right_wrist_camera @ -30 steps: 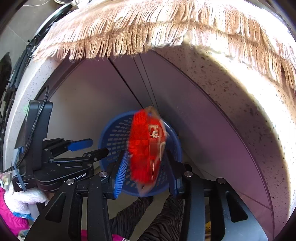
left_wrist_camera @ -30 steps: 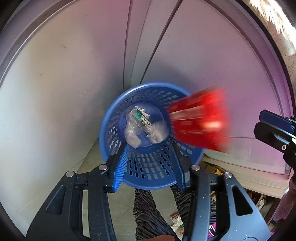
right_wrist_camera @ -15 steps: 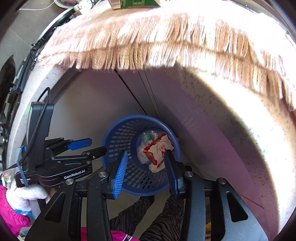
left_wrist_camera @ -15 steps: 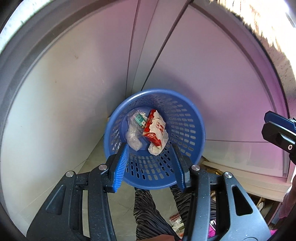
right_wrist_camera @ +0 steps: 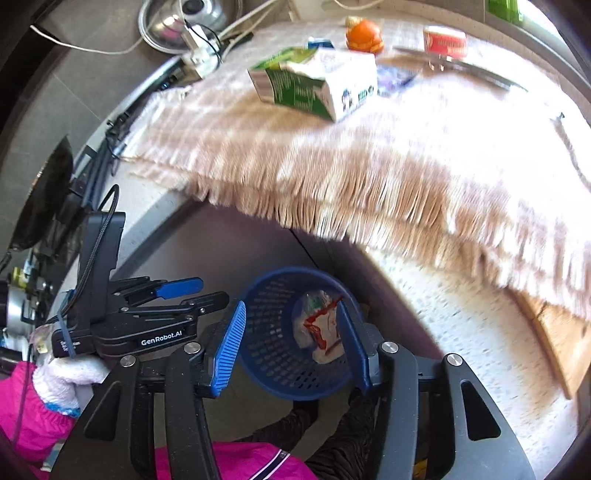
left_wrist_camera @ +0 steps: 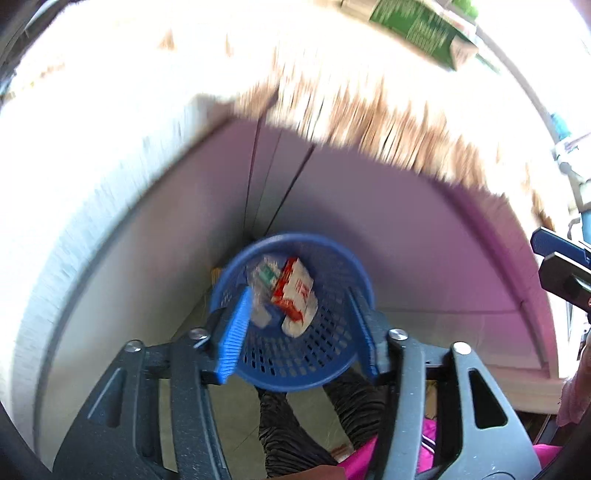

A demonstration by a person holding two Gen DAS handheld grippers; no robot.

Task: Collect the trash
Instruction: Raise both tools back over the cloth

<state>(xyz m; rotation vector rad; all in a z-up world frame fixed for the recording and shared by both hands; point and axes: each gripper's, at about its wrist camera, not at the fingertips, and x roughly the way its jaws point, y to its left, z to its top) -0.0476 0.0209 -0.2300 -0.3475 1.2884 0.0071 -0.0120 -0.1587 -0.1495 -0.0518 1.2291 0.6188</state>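
Below the left gripper, in the left wrist view, a blue perforated basket stands on the floor against pale cabinet panels; a red-and-white wrapper lies inside it beside crumpled clear plastic; print on the wrapper too blurred to read; jaws spread wide, nothing between them; a fringed beige cloth hangs over the counter edge above, heavily blurred; a green-and-white carton rests on it at top right; the right gripper's tip shows at the right edge.

Over to the right wrist view: the right gripper has its blue-padded fingers parted and empty, framing the basket with the wrapper in it; the left gripper sits at left, marked "GenRobot.AI", gripped by a white-gloved hand with a pink sleeve; its jaws gape too; the cloth covers a speckled stone counter; the carton lies on its side on the cloth, lettering unreadable; farther back an orange round object, a red-labelled packet, a metal pan and white cables.
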